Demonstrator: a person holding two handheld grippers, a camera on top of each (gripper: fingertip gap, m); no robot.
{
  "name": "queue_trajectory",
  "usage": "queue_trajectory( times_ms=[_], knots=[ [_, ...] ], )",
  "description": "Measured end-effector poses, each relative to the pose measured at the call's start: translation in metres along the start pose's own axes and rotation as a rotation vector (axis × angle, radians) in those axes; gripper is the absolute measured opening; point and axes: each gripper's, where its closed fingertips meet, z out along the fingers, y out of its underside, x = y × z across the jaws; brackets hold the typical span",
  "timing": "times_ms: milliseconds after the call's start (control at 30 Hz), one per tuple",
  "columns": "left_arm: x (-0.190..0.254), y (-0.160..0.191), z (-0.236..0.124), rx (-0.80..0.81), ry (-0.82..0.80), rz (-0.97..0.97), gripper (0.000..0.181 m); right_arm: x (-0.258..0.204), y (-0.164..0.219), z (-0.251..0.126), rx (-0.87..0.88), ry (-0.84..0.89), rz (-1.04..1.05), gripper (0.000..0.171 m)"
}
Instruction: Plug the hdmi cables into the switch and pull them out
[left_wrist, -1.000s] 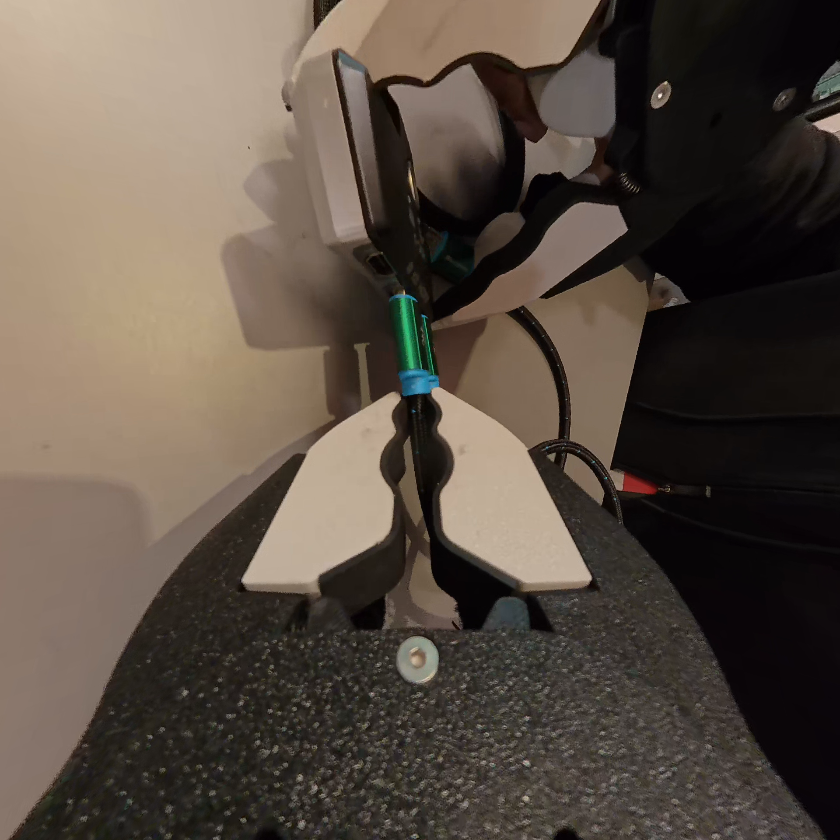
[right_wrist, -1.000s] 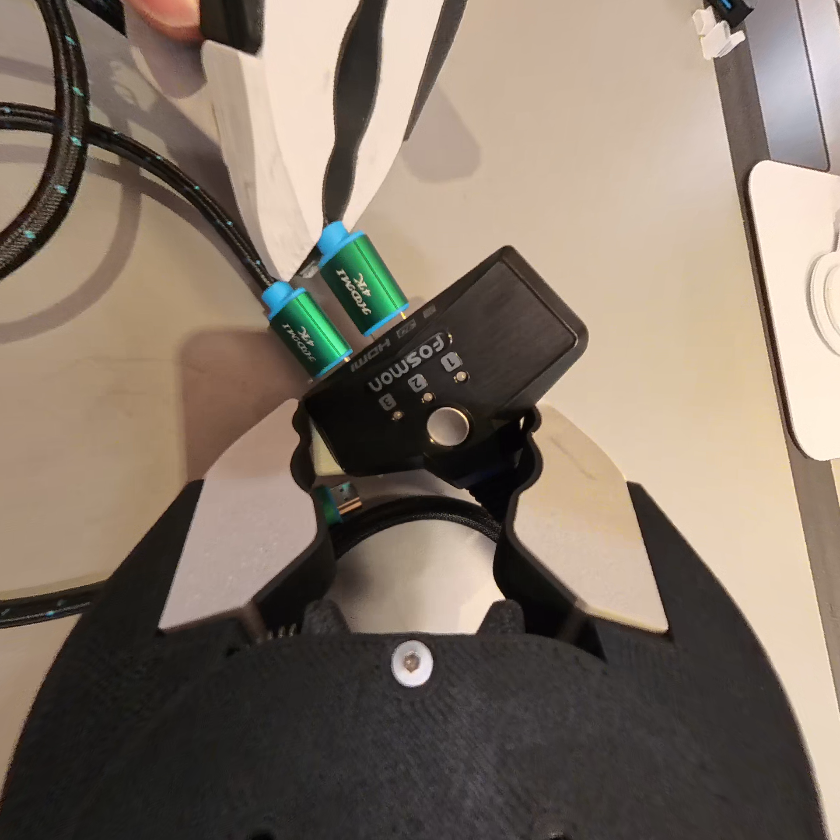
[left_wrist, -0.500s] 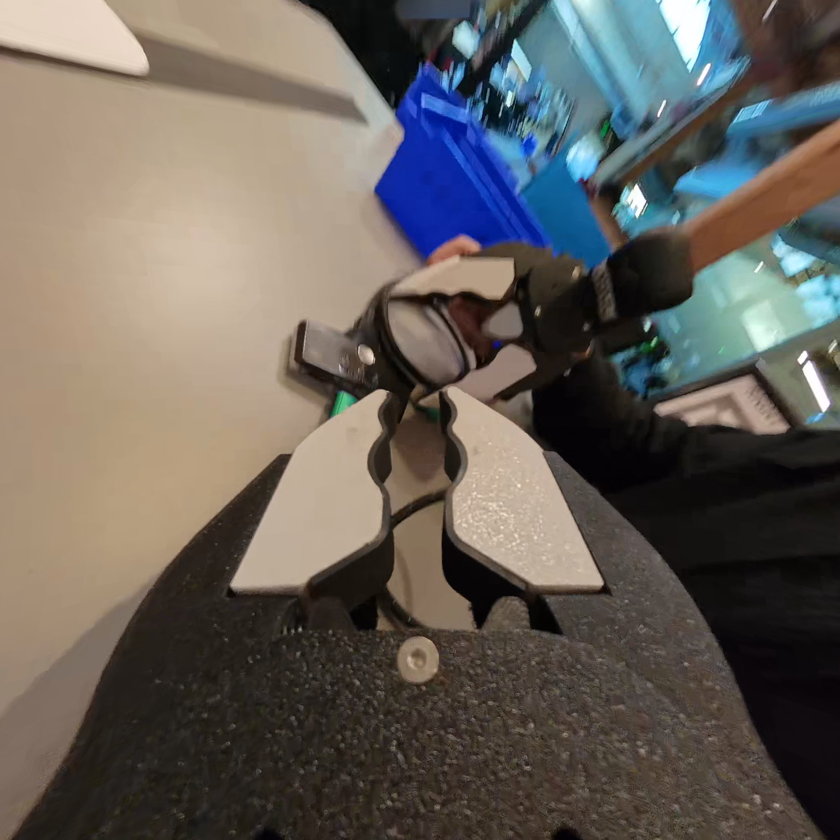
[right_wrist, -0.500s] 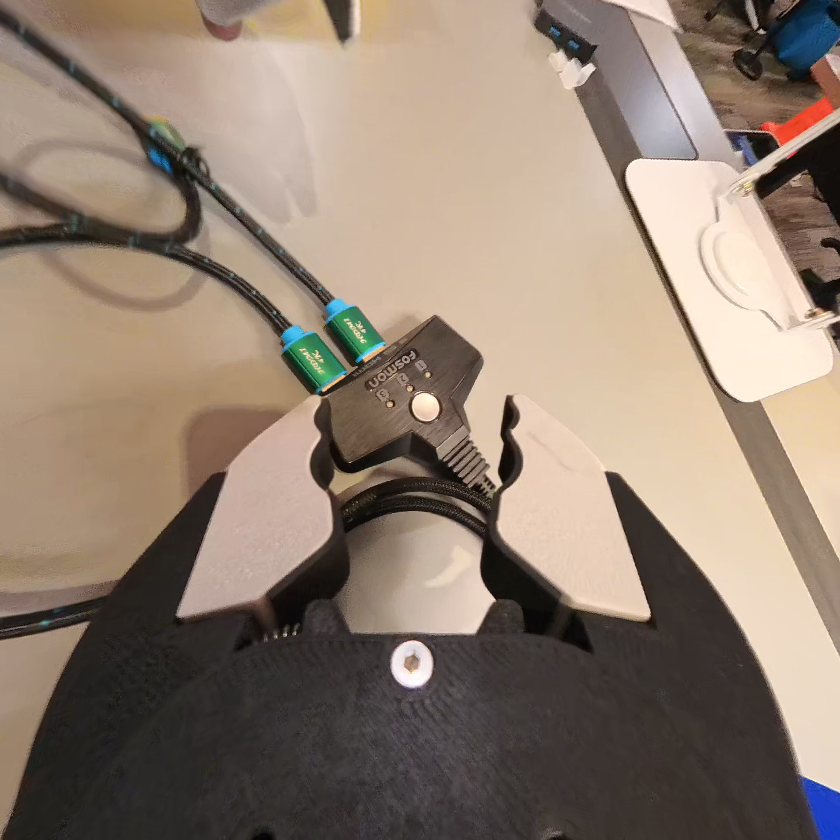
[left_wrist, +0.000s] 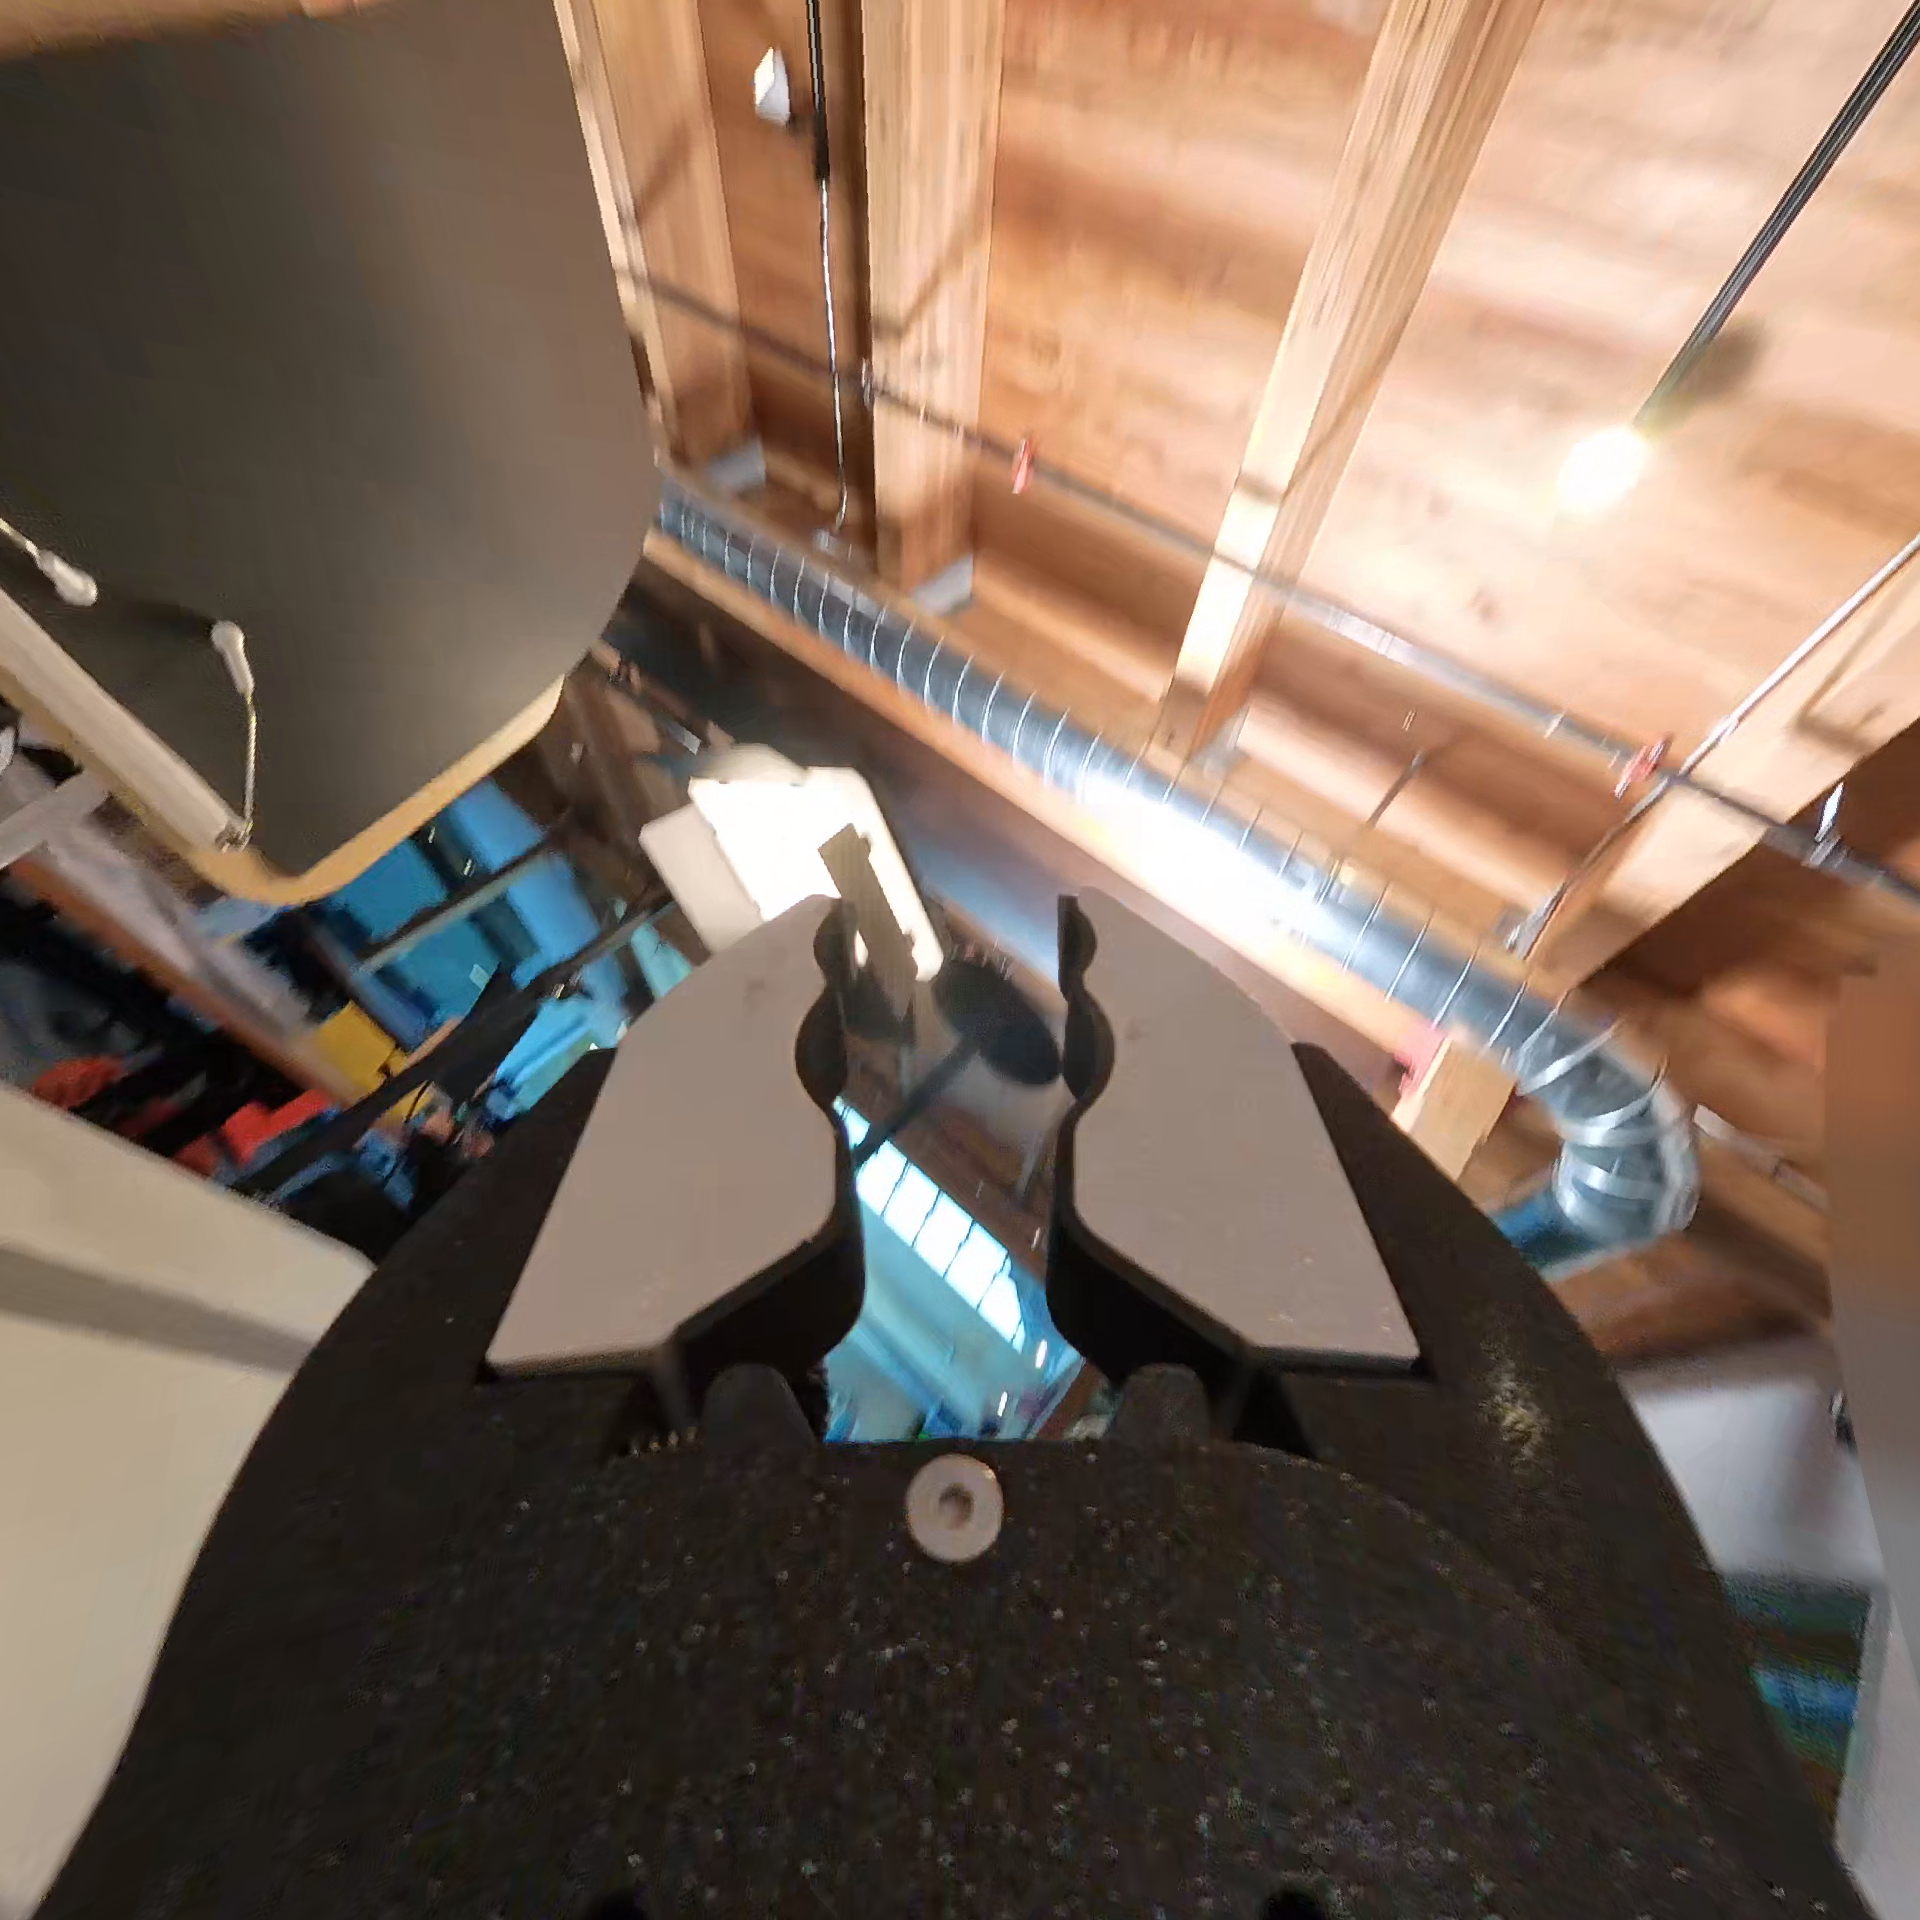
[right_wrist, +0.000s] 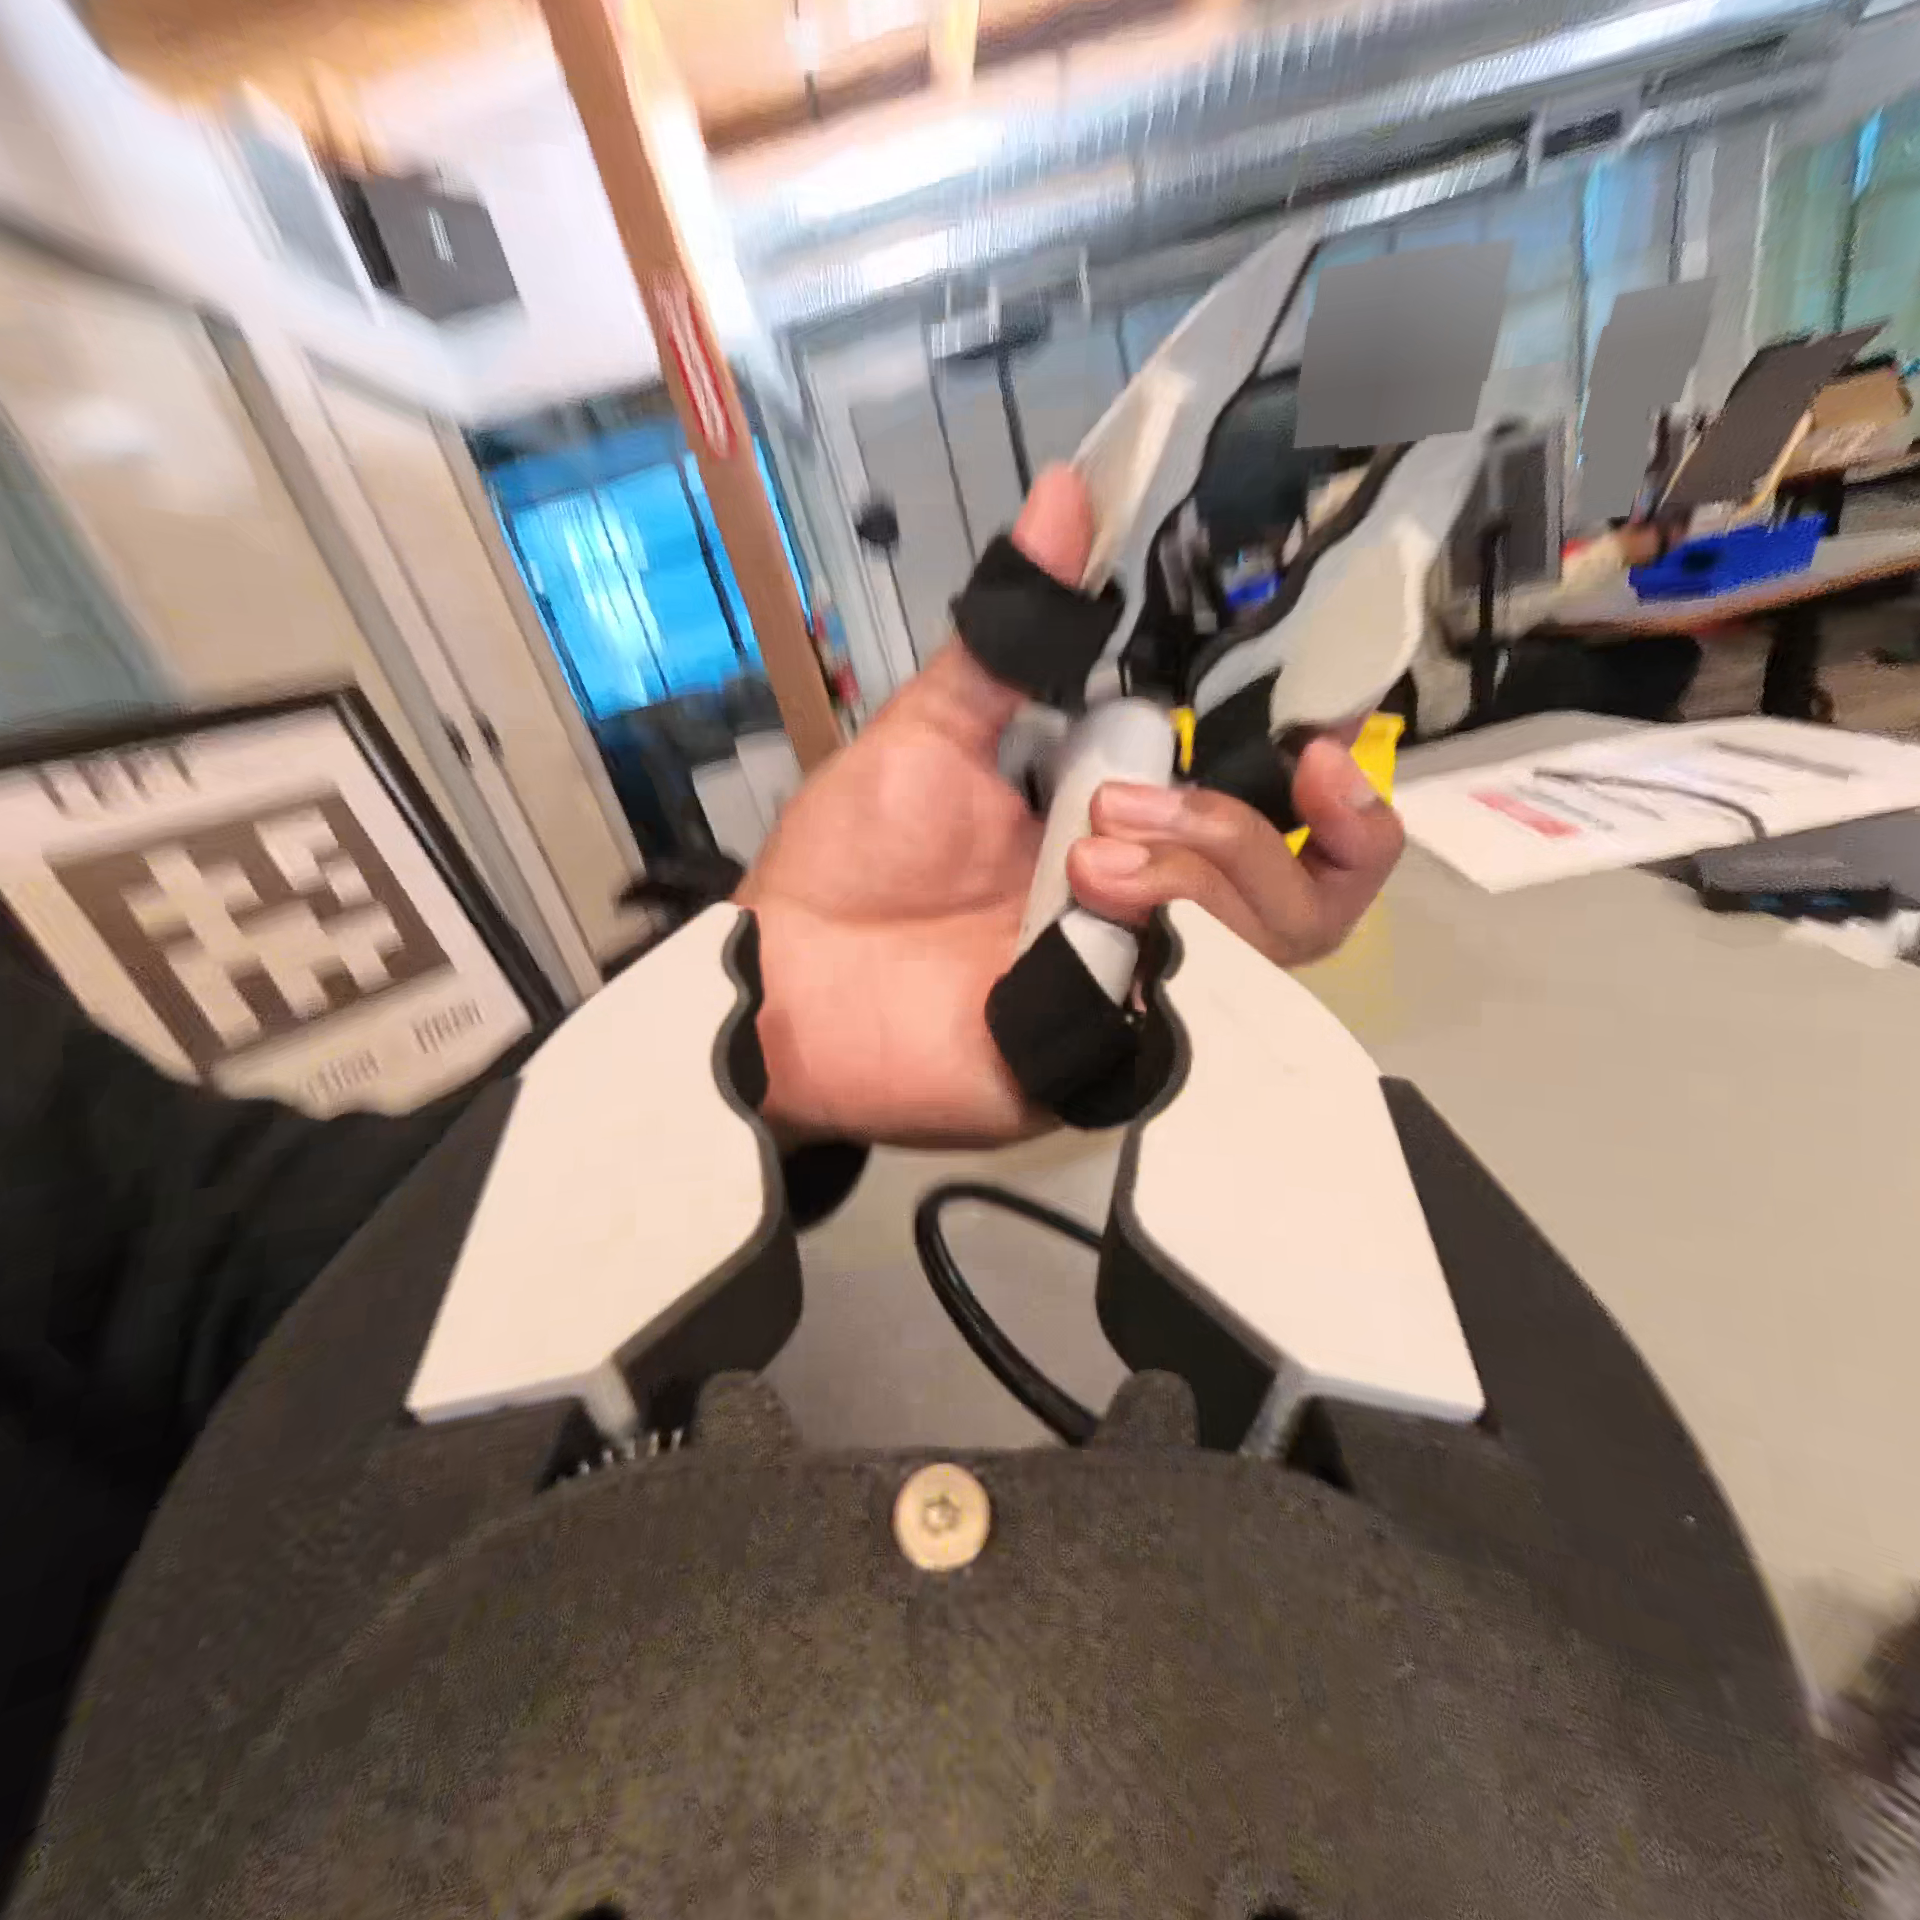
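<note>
The switch and the green HDMI plugs are not in either view. My left gripper (left_wrist: 951, 935) is open and empty and points up at the wooden ceiling. My right gripper (right_wrist: 956, 935) is open and empty, raised above the grey table (right_wrist: 1558, 1143) and pointing across the room. In the right wrist view a bare hand (right_wrist: 914, 862) holds the left gripper, whose white fingers (right_wrist: 1174, 416) point upward. A loop of black cable (right_wrist: 977, 1309) lies on the table, seen between my right fingers. Both views are motion-blurred.
Papers (right_wrist: 1662, 800) and a dark flat device (right_wrist: 1797, 883) lie at the table's far right. A framed black-and-white marker board (right_wrist: 239, 914) stands at the left. A wooden post (right_wrist: 707, 416) rises behind. Overhead are beams and a metal duct (left_wrist: 1195, 831). Spacing between my two grippers at the tips: around 15 centimetres.
The left gripper let go of the cable and the right let go of the switch. Both have lifted off the table and swung upward, so the switch and plugs have left view.
</note>
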Motion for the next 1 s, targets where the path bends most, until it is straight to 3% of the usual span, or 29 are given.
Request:
queue_trajectory(
  times_ms=[167, 400, 533, 767, 867, 933, 1000],
  knots=[
    [0.020, -0.023, -0.007, 0.265, 0.102, -0.090, 0.039, -0.012, -0.043, -0.012, 0.334, -0.167, 0.198, 0.062],
    [0.046, -0.033, -0.021, 0.448, 0.203, -0.121, 0.046, -0.034, -0.051, -0.013, 0.381, -0.260, 0.116, 0.057],
    [0.061, -0.034, -0.034, 0.577, 0.329, -0.285, 0.067, -0.055, -0.073, -0.029, 0.475, -0.451, 0.149, 0.023],
    [0.109, -0.039, -0.038, 0.590, 0.465, -0.199, 0.074, -0.083, -0.074, -0.024, 0.436, -0.507, 0.050, 0.030],
    [0.118, -0.035, -0.030, 0.533, 0.482, -0.192, 0.083, -0.086, -0.078, -0.026, 0.464, -0.554, 0.100, 0.024],
    [0.113, -0.040, -0.031, 0.548, 0.456, -0.173, 0.077, -0.088, -0.075, -0.022, 0.457, -0.541, 0.104, 0.030],
    [0.109, -0.042, -0.033, 0.542, 0.434, -0.111, 0.048, -0.086, -0.070, -0.019, 0.433, -0.515, 0.107, 0.034]
  ],
)
